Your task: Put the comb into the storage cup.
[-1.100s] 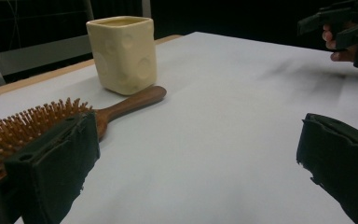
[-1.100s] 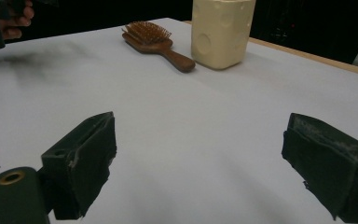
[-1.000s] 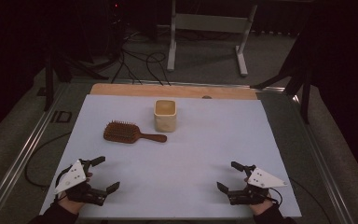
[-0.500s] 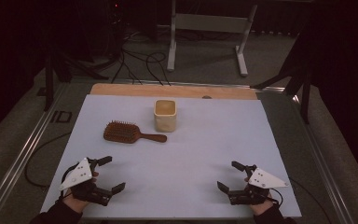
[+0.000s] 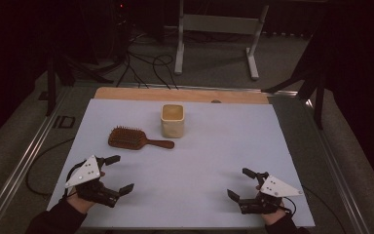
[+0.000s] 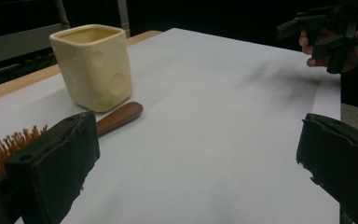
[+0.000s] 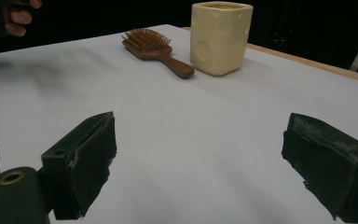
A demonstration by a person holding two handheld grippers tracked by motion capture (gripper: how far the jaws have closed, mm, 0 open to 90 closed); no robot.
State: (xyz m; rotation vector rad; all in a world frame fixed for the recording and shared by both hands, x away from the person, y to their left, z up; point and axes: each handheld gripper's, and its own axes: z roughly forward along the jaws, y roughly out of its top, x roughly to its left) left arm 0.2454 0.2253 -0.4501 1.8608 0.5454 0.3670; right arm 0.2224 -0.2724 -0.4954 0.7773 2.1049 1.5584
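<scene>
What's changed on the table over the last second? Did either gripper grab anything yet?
Only the left gripper moved: it edged slightly rightward and forward over the near-left part of the white mat, turning a little toward the hairbrush. Its jaws stand wide apart and hold nothing. The right gripper stayed put near the front edge, open and empty. The hairbrush and the cream cup lie where they were.

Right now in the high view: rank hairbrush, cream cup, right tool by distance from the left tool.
From the left tool, open:
1. Hairbrush, just ahead of it, left-centre.
2. Cream cup, farther back, by the brush handle's tip.
3. Right tool, open, across at the near right edge.
</scene>
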